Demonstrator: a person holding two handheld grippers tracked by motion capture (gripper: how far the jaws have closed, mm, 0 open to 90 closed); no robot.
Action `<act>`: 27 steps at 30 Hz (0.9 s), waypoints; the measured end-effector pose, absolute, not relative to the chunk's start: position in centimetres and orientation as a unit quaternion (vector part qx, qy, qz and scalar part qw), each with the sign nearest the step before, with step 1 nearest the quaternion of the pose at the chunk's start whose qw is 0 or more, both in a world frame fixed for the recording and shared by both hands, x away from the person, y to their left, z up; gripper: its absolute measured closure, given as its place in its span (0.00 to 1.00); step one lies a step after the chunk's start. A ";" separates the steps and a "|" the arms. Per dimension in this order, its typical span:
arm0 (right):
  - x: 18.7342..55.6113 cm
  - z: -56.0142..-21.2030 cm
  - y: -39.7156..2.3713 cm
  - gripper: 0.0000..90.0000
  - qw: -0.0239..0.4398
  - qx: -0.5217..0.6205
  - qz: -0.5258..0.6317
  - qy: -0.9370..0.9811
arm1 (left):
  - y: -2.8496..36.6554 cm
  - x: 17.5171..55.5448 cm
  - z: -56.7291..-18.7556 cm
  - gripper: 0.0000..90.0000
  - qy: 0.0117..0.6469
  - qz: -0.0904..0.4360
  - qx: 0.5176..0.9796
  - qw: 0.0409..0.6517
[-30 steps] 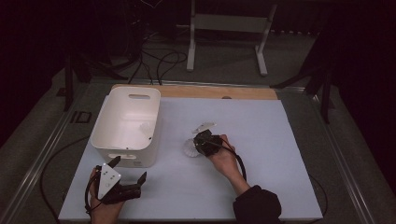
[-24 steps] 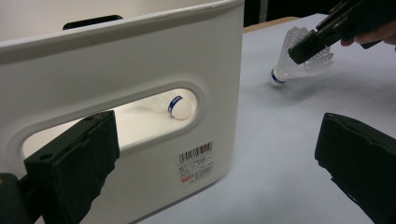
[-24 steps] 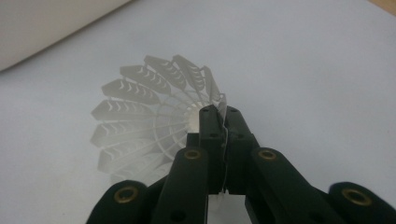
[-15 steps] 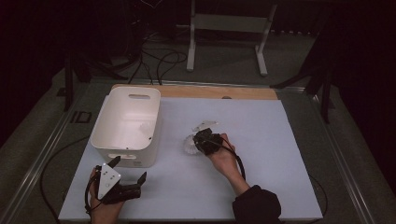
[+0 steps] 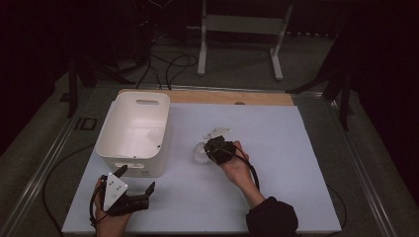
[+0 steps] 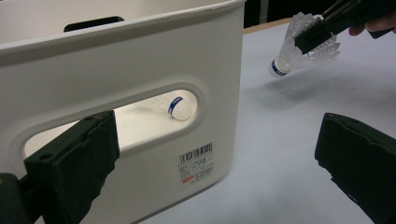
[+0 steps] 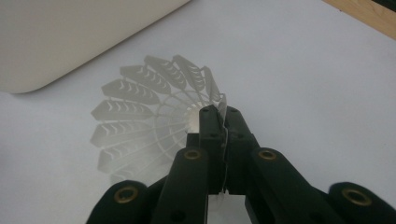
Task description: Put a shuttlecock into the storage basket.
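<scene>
On the counter (image 5: 296,148), right of the bin (image 5: 133,133) | right tool (image 5: 213,148) clenching shuttlecock (image 7: 154,121) skirt, cork pointing binward | left tool (image 5: 136,190) idling released, nearer the bin.

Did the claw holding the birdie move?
Yes, slightly: the right claw with its shuttlecock crept toward the white bin.

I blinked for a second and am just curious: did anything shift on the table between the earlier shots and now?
Hardly anything. The right tool was already pinching the feather skirt of the white shuttlecock with the blue band and stays clamped on it, perhaps nudged slightly toward the white plastic bin. The left tool stays open beside the bin, and another shuttlecock lies inside as before.
</scene>
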State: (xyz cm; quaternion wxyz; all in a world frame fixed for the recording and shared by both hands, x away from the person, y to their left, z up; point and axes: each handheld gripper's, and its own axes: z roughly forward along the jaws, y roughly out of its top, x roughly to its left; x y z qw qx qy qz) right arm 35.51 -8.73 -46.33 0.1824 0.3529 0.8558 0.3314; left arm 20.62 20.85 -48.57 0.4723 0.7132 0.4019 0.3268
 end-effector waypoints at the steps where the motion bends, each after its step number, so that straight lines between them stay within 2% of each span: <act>1: 35.5 -46.3 -8.7 0.98 0.184 0.352 0.332 0.855 | 20.9 20.6 -48.6 0.01 0.402 0.327 0.713 0.472; 27: 34.9 -45.2 -8.4 0.98 0.188 0.346 0.343 0.853 | 20.8 20.6 -48.6 0.01 0.402 0.326 0.714 0.472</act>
